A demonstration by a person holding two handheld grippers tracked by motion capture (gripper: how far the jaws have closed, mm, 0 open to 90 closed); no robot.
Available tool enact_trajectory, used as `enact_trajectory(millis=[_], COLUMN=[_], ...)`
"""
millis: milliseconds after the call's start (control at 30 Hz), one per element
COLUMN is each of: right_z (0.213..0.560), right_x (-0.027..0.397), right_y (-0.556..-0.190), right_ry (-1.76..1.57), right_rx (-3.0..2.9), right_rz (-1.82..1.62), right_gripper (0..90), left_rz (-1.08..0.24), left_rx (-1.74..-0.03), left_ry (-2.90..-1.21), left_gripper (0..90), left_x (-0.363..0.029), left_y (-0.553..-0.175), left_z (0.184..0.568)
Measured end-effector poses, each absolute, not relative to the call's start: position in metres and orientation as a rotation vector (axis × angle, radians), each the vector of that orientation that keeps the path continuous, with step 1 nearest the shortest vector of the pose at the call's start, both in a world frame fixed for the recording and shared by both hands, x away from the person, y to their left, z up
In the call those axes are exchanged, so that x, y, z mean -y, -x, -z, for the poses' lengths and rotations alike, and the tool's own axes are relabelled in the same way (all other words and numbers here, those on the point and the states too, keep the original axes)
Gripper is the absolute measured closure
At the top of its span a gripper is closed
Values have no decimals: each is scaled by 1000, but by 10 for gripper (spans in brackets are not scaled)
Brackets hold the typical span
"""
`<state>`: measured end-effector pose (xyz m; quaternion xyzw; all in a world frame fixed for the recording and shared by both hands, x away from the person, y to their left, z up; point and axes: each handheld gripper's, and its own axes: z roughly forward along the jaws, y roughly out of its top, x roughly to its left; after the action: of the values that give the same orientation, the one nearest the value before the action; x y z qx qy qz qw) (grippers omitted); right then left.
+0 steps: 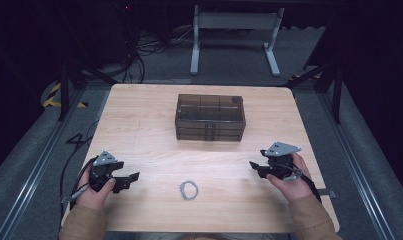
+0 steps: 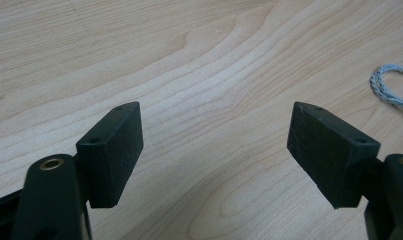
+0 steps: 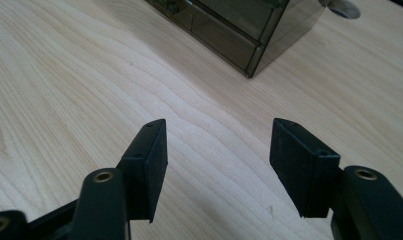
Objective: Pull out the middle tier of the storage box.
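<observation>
Dark floor and black drapes surround a pale wooden table [image 1: 139,125], with cables and the white legs of a desk [image 1: 234,40] behind it. Near the table's far middle stands a smoky see-through drawer box [image 1: 210,117], its drawers shut. On the near side, between the two hands, a small coil of grey-white braided cord [image 1: 189,190] lies flat on the wood, touched by nothing. The left gripper [image 1: 131,180] sits low at the near left, pointing toward the cord, which lies well off to its side; its jaws stand wide apart with only bare wood between them. The right gripper [image 1: 254,167] is held at the near right, aimed toward the box's corner, its jaws likewise spread wide and holding nothing.
</observation>
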<state>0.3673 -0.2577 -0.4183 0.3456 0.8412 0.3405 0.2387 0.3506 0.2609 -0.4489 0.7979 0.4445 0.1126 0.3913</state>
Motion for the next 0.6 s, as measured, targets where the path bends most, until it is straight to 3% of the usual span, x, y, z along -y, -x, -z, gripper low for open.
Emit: enact_trajectory(millis=[600], right_z=[402], right_x=[214], right_y=[-370], right_ry=[-755], right_rx=[-2286], right_rz=[-927], right_gripper=[503], left_rz=[-270], left_rx=[-1108], left_ry=[-2080], left_gripper=[232], left_x=[-267], left_y=[-351], left_z=[453])
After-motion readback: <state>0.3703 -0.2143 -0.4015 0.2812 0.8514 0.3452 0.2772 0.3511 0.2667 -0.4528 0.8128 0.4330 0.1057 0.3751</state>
